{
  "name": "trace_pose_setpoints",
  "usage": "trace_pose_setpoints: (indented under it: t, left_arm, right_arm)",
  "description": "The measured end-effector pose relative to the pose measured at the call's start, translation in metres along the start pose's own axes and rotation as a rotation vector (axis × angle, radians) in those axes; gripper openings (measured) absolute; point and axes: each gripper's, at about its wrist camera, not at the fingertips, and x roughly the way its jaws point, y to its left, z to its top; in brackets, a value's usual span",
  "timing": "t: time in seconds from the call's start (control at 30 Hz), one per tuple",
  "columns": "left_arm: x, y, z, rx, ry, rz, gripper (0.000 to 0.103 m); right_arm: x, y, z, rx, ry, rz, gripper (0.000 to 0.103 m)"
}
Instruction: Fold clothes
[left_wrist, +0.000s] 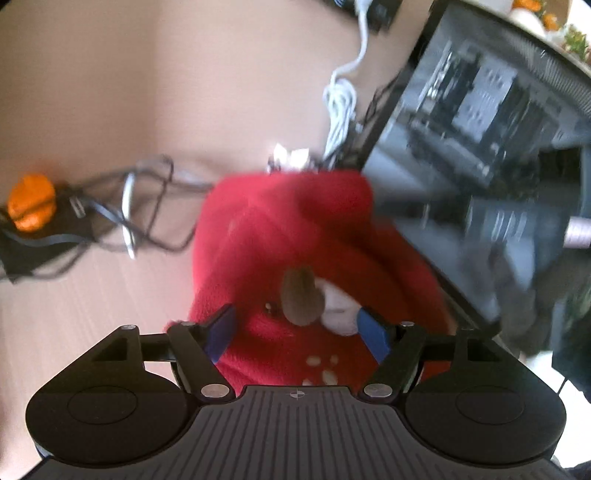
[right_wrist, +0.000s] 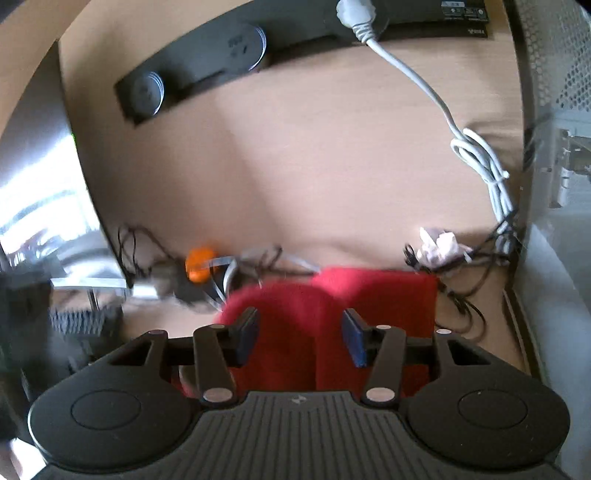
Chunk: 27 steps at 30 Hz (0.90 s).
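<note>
A red fleece garment with a brown and white patch lies on a light wooden desk. My left gripper is open, its blue pads spread over the near part of the garment. In the right wrist view the same red garment lies bunched with a flat folded part at the right. My right gripper is open just above it, its blue pads apart, holding nothing. Both views are motion-blurred.
A monitor stands at the right of the garment. Tangled black cables, an orange object and a white cable lie behind it. A black monitor base sits at the back. A mesh computer case stands right.
</note>
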Motion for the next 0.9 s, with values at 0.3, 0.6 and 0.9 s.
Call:
trace_pose_setpoints:
  t: [0.3, 0.6, 0.9]
  left_arm:
    - [0.005, 0.014, -0.005, -0.012, 0.015, -0.034, 0.088]
    - [0.005, 0.018, -0.002, -0.039, 0.004, -0.03, 0.09]
    - [-0.007, 0.036, -0.009, -0.123, 0.008, 0.059, 0.094]
  right_arm:
    - [0.089, -0.021, -0.008, 0.071, 0.149, -0.028, 0.058]
    - [0.059, -0.023, 0.004, 0.088, 0.058, -0.04, 0.077]
    - [0.071, -0.069, -0.013, 0.211, 0.122, -0.184, 0.082]
